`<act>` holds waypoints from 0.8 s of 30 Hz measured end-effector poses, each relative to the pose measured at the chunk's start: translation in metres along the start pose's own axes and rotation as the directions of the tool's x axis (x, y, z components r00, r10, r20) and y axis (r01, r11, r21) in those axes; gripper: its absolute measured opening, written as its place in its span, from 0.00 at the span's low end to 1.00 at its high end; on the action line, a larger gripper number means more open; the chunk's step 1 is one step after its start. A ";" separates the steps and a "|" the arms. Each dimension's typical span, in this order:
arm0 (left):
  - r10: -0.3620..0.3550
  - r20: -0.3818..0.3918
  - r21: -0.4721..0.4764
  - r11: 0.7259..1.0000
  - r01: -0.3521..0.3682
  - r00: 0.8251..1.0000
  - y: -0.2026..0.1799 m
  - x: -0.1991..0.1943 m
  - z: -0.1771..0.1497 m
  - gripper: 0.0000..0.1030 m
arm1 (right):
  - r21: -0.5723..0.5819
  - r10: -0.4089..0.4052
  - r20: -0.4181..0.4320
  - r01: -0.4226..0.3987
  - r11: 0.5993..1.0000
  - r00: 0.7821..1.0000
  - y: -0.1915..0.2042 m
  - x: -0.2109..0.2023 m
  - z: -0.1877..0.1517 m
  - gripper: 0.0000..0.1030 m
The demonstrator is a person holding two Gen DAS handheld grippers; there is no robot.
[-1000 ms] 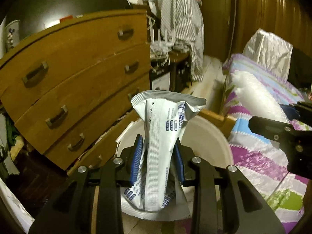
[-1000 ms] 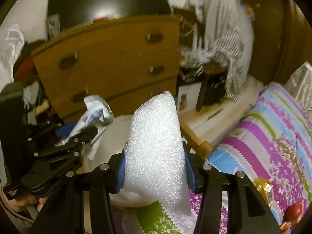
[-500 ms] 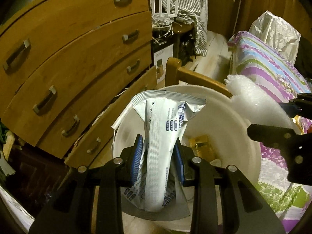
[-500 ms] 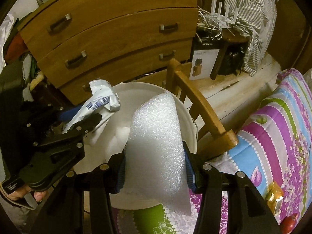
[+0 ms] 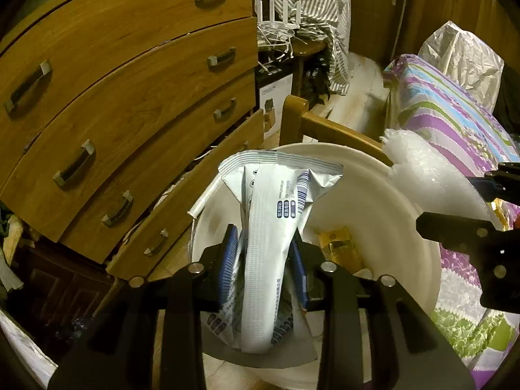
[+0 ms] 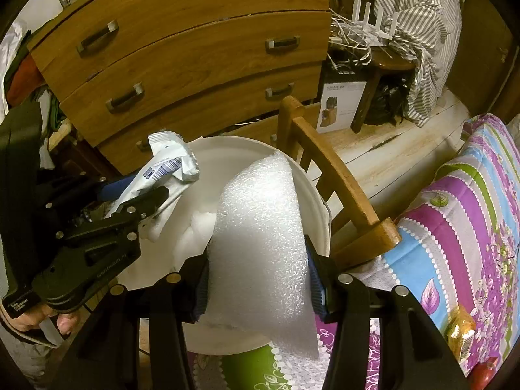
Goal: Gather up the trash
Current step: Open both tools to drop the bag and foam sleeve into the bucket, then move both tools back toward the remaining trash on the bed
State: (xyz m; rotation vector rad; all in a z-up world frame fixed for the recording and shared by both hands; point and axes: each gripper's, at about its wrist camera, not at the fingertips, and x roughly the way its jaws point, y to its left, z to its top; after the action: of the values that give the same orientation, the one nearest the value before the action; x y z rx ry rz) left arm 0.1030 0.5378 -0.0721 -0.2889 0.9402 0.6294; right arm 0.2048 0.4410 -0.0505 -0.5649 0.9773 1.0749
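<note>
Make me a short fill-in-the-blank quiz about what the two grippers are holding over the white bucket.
1. The left gripper holds a crumpled white and blue ____.
2. The right gripper holds a sheet of white ____.
3. Both items hang above the white ____.
4. Behind the bucket stands a wooden chest of ____.

Missing words: wrapper; foam; bucket; drawers.

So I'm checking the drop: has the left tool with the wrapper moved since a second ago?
Yes. The left tool and wrapper moved down over the white bucket; the dresser rose in view.
</note>
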 end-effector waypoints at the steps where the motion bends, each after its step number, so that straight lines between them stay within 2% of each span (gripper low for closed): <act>1: 0.005 0.000 -0.001 1.000 -0.005 1.000 0.001 0.000 0.000 0.45 | 0.008 0.004 0.005 -0.004 1.000 1.000 -0.002 -0.001 0.000 0.58; 2: 0.009 0.004 -0.003 1.000 -0.009 1.000 0.001 0.000 0.000 0.54 | 0.014 0.009 0.011 -0.009 1.000 1.000 -0.003 -0.002 -0.001 0.66; 4: 0.019 0.014 -0.004 1.000 -0.019 1.000 0.003 -0.001 -0.001 0.59 | 0.024 0.008 0.021 -0.008 1.000 1.000 -0.007 -0.004 -0.002 0.66; 16: 0.023 0.027 -0.009 1.000 -0.022 0.999 0.004 -0.005 -0.001 0.59 | 0.035 0.010 0.044 -0.012 0.999 0.999 -0.012 -0.014 -0.004 0.66; 24: 0.016 0.051 -0.003 1.000 -0.016 0.999 0.001 -0.016 -0.009 0.59 | 0.042 0.021 0.088 -0.025 0.999 0.996 -0.012 -0.029 -0.027 0.66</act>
State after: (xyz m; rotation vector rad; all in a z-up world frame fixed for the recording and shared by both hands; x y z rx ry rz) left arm 0.0893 0.5278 -0.0641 -0.2668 0.8931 0.6501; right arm 0.2008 0.4014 -0.0391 -0.4694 0.9300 1.0876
